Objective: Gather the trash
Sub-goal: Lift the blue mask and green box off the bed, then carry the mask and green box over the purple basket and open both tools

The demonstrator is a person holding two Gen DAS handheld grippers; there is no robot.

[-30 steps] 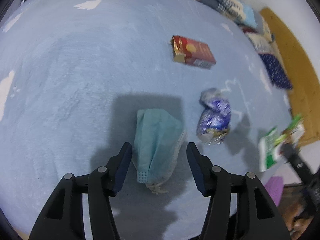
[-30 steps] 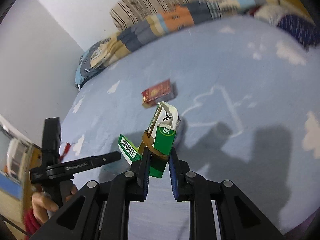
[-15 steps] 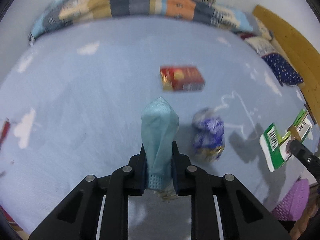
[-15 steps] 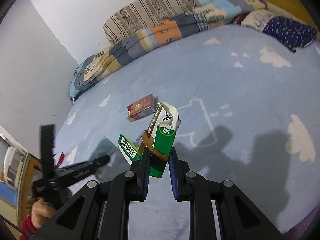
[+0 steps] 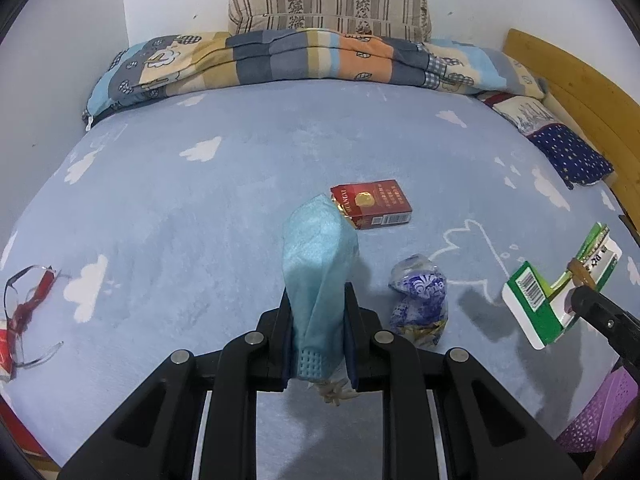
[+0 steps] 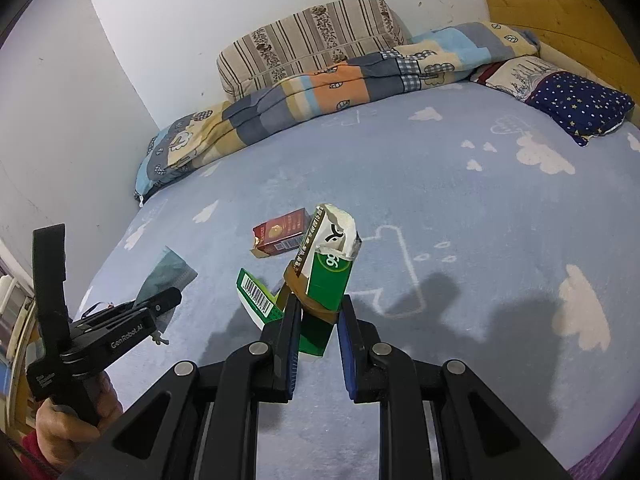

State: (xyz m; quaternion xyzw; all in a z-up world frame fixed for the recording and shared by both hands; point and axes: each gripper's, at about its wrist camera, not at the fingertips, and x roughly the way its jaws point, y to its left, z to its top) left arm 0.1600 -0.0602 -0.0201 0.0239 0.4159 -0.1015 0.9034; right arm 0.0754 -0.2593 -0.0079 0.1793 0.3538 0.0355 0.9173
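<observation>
My left gripper (image 5: 318,332) is shut on a light blue face mask (image 5: 318,264) and holds it upright above the blue bed. A crumpled blue-and-white wrapper (image 5: 420,300) lies just right of it. A red cigarette box (image 5: 372,204) lies beyond; it also shows in the right wrist view (image 6: 280,236). My right gripper (image 6: 318,334) is shut on a torn green carton (image 6: 320,280), held above the bed. The carton also shows at the right in the left wrist view (image 5: 556,296). The left gripper with the mask (image 6: 166,276) shows at the left in the right wrist view.
A folded patchwork quilt (image 5: 304,60) and striped pillow (image 5: 328,4) lie at the bed's far edge. A starry pillow (image 5: 568,152) lies by the wooden headboard (image 5: 572,80). Glasses (image 5: 24,304) lie at the left edge. A purple basket (image 5: 600,416) stands at lower right.
My left gripper shut on the face mask and lifted it off the bed, tilting up. My right gripper kept hold of the green carton and rose slightly.
</observation>
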